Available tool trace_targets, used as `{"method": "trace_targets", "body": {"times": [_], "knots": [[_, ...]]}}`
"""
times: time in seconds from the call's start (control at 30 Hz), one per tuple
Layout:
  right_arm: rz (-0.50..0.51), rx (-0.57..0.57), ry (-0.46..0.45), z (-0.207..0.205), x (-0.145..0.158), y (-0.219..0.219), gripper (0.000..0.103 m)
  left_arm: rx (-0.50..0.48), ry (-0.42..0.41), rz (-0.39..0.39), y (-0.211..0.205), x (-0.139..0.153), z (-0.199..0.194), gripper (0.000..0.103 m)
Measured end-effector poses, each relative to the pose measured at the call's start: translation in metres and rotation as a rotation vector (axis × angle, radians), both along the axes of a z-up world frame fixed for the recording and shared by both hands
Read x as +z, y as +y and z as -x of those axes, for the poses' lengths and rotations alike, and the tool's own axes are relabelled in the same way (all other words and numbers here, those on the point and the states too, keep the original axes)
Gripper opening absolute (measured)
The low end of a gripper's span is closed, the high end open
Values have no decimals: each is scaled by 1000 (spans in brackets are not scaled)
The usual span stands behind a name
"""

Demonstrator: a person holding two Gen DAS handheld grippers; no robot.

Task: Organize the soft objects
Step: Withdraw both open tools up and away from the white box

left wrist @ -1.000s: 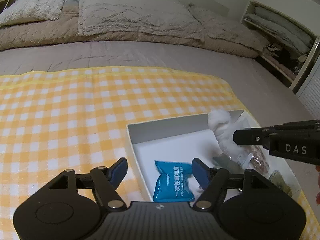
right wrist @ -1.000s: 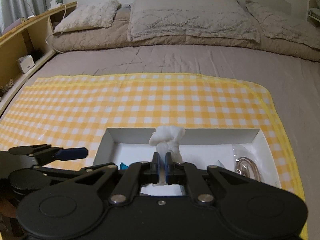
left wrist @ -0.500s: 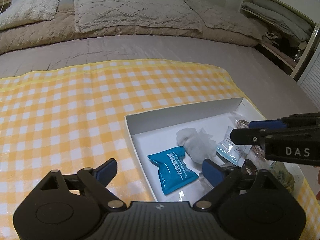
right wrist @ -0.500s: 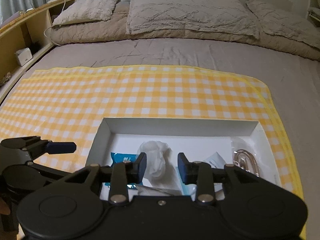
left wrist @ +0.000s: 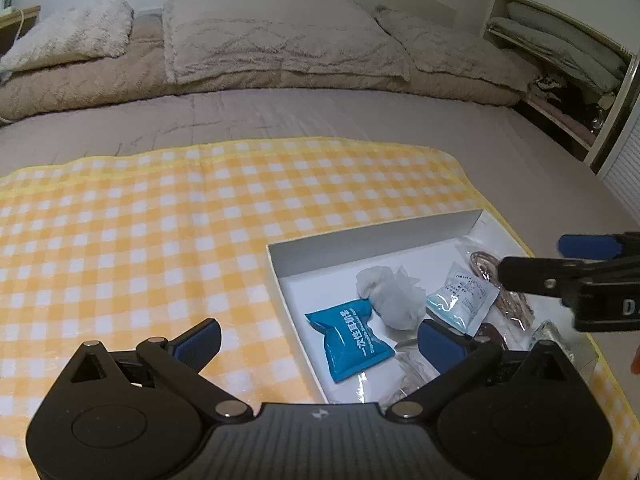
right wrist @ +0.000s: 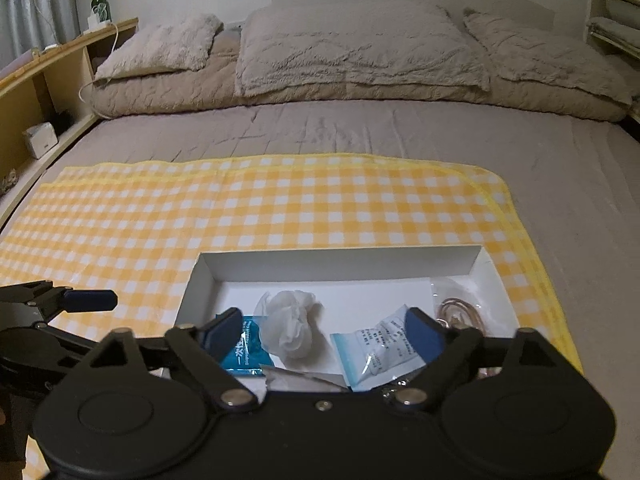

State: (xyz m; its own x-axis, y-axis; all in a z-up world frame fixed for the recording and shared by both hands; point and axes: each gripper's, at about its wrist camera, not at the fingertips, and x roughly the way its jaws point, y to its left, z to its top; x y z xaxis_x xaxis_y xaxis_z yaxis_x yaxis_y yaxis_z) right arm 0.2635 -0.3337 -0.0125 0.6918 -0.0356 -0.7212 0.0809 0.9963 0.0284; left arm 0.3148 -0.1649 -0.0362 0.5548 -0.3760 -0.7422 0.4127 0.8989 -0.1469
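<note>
A white open box (left wrist: 372,238) (right wrist: 336,258) lies on a yellow checked cloth (left wrist: 160,216) on the bed. Inside it lie a crumpled white soft wad (left wrist: 390,294) (right wrist: 290,322), a blue packet (left wrist: 352,338) (right wrist: 240,354), a pale blue-and-clear sachet (left wrist: 460,300) (right wrist: 378,348) and a clear bag with a coiled cable (left wrist: 508,292) (right wrist: 456,310). My left gripper (left wrist: 320,340) is open and empty over the box's left wall. My right gripper (right wrist: 322,330) is open and empty above the wad; it shows from the side in the left wrist view (left wrist: 560,260).
Pillows (right wrist: 356,48) and a rolled duvet line the head of the bed. A wooden shelf (right wrist: 44,80) with a green bottle (right wrist: 96,0) runs along the left. A closet with folded bedding (left wrist: 560,52) stands at the right.
My right gripper opened and let go of the white wad, which now lies in the box beside the blue packet. Both grippers have drawn back a little.
</note>
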Motion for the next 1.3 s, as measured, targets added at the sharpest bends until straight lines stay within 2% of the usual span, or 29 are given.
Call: {"method": "trace_targets", "body": {"times": [0.13, 0.43, 0.53, 0.7, 0.8, 0.93, 1.07, 1.3], "knots": [[46, 7, -53, 15, 13, 0, 103, 8, -23, 10, 4, 13, 9, 103], [57, -13, -125, 54, 36, -11, 103, 34, -101, 12, 10, 51, 36, 103], [52, -18, -154, 68, 44, -14, 103, 48, -120, 33, 15, 65, 48, 103], [49, -23, -208, 94, 57, -13, 103, 78, -169, 63, 26, 91, 73, 103], [47, -14, -235, 109, 64, -10, 103, 98, -214, 52, 33, 105, 92, 103], [32, -6, -277, 135, 74, -7, 103, 91, -255, 44, 40, 115, 116, 103], [28, -20, -312, 159, 81, -3, 103, 87, -308, -2, 43, 120, 143, 103], [39, -37, -330, 194, 75, 7, 103, 94, -363, -27, 55, 115, 185, 103]]}}
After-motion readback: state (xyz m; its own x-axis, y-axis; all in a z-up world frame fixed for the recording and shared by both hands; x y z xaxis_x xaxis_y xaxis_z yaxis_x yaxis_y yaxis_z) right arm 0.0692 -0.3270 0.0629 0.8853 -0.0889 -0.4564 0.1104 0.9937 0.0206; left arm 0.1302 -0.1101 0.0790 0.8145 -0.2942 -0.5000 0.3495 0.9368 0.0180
